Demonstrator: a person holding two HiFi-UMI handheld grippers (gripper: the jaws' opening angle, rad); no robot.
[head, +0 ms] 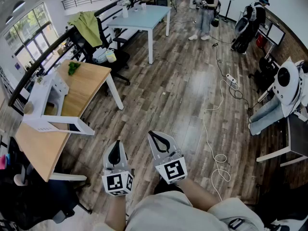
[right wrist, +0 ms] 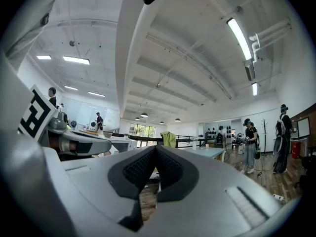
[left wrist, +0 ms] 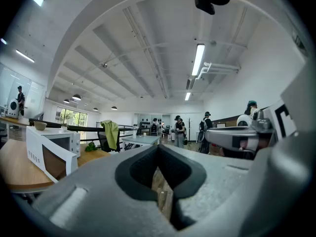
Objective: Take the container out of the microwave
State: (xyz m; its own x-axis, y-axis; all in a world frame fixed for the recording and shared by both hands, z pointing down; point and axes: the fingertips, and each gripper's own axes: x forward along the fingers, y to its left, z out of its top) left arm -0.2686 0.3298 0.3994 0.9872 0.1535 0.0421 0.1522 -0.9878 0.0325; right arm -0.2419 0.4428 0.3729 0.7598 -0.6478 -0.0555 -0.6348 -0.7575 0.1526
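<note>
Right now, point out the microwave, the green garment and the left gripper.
microwave (head: 38, 99), head view, white top panel.
green garment (head: 89, 25), head view, middle of the cloth.
left gripper (head: 116, 144), head view, between its fingertips.

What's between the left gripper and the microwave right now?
Head view: only bare plank floor, then the edge of the wooden table bearing the microwave, its door open. Nothing else stands there.

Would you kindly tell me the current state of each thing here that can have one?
Left gripper: shut, empty.
Right gripper: shut, empty.
Microwave: door looks open; no container visible inside from here.
Ceiling light: on.
Green cloth: draped over a chair.
Cable: lying loose on the floor.
</note>
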